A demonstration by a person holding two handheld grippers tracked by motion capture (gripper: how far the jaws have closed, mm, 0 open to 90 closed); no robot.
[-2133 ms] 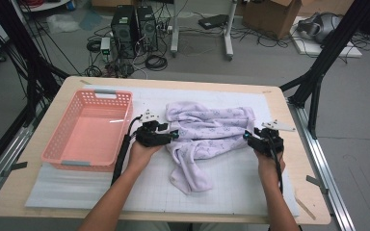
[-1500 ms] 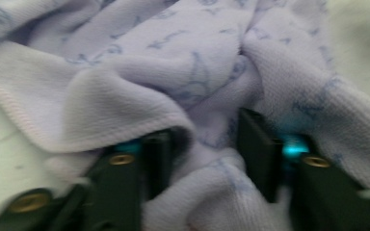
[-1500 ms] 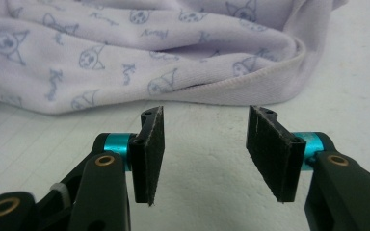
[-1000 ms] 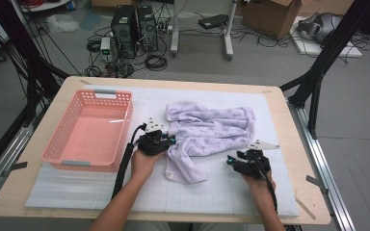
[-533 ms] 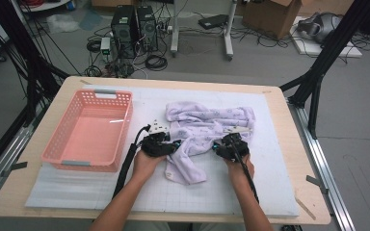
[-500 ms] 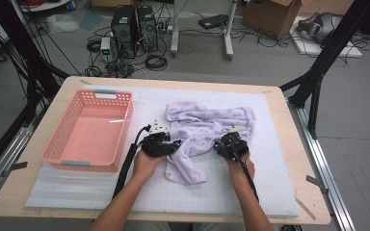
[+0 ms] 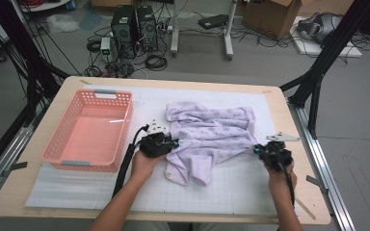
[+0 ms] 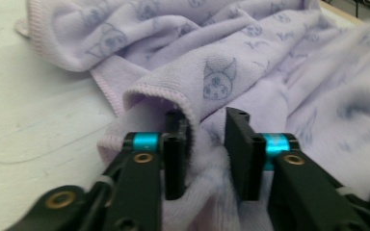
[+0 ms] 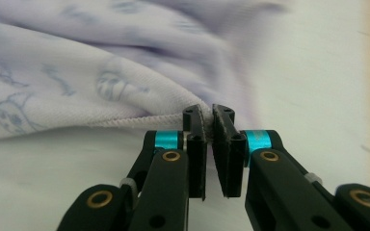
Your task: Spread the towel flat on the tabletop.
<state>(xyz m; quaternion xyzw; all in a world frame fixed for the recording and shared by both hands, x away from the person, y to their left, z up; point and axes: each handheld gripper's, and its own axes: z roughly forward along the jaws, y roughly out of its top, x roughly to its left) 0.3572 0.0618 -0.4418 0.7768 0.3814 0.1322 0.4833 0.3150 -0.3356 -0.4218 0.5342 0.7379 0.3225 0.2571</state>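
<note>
In the right gripper view the right gripper [image 9: 211,118] has its fingers [image 9: 196,144] nearly together, pinching the stitched hem of the lilac towel [image 9: 77,82]; they have just been closing, with that thin edge caught between the tips. A grip this near the rim seems chosen so the cloth can be drawn taut and spread or folded, and in the high view the towel's right corner stretches out towards this gripper [image 7: 273,153].

The left gripper [image 8: 206,144] stands wider: its fingers [image 8: 174,154] bracket a thick rolled fold of the towel [image 8: 250,62], which bulges up between them and curls over the left one. They too have just been closing, and the bunched pile looks pressed on both sides, so I judge it held. This hand probably anchors the near left edge while the other pulls.

The fabric is soft, short-piled terry, printed with small faint cartoon faces, its border finished in a ribbed seam. It lies rumpled at the middle of the desk [image 7: 231,192], on a pale gridded mat. To its left sits a salmon-pink plastic basket [image 7: 58,144] with slotted walls, perhaps meant to receive the folded towel.
</note>
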